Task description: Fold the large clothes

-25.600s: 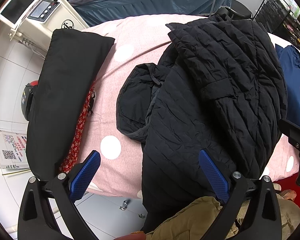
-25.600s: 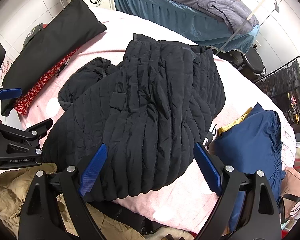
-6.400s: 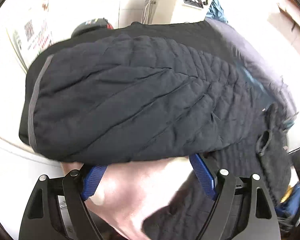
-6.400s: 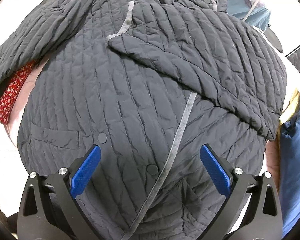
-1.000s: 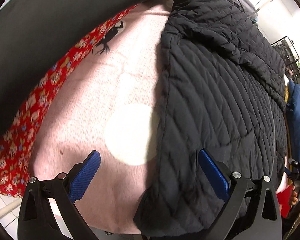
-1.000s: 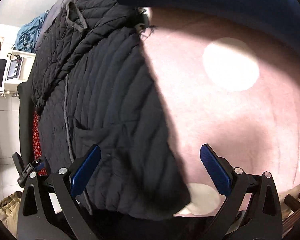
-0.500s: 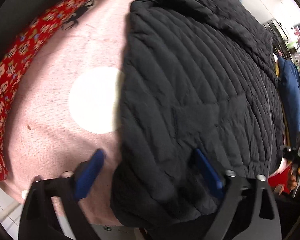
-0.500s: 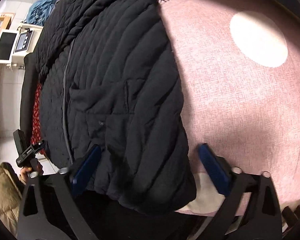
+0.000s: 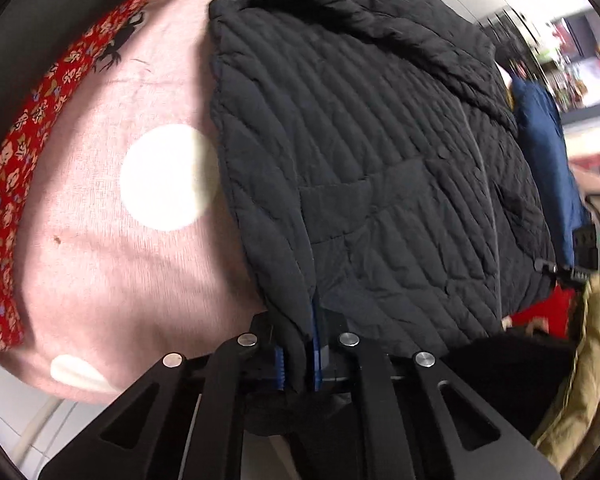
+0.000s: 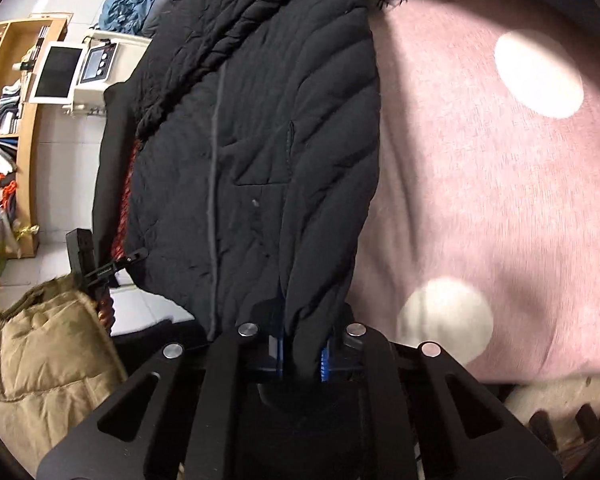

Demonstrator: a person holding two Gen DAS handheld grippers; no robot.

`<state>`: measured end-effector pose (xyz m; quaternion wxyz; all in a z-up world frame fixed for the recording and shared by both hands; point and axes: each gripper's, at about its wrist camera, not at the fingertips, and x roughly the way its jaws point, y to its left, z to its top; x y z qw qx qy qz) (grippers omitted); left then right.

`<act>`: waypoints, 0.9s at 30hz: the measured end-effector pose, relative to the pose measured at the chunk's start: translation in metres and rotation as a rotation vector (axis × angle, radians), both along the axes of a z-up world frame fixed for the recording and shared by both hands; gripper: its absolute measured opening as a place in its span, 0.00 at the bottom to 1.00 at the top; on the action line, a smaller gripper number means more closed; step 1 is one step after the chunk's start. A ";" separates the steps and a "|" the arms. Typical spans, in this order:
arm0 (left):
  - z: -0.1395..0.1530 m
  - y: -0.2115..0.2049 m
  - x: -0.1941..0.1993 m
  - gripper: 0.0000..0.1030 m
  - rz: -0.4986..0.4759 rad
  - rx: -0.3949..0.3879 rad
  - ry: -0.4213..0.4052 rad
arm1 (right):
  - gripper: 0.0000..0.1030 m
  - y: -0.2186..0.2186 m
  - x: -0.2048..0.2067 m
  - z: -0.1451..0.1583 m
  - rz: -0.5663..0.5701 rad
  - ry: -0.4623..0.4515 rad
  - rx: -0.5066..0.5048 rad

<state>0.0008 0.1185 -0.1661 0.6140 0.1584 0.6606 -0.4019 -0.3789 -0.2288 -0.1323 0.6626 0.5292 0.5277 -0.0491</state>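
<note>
Black quilted jacket (image 9: 380, 168) pinched at its near hem by both grippers, jaws just closed with fabric between the blue pads. Left gripper (image 9: 298, 354) angled steeply down on the hem's left corner; right gripper (image 10: 302, 354) tilted down less steeply on the right corner. Jacket spread flat across pink dotted bedspread (image 10: 480, 184), collar at far end. Red floral cloth (image 9: 16, 168) beyond left edge; tan padded garment (image 10: 32, 356) at near left.
</note>
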 end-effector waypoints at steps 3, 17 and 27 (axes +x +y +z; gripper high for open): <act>-0.004 0.016 -0.018 0.08 -0.052 0.046 0.034 | 0.12 0.014 -0.016 -0.002 0.033 0.037 0.035; 0.046 -0.033 0.040 0.07 0.068 -0.127 0.019 | 0.11 -0.031 0.039 0.011 -0.027 -0.054 0.040; 0.114 -0.134 0.170 0.08 0.209 -0.292 -0.187 | 0.11 -0.175 0.144 0.079 -0.207 -0.254 -0.157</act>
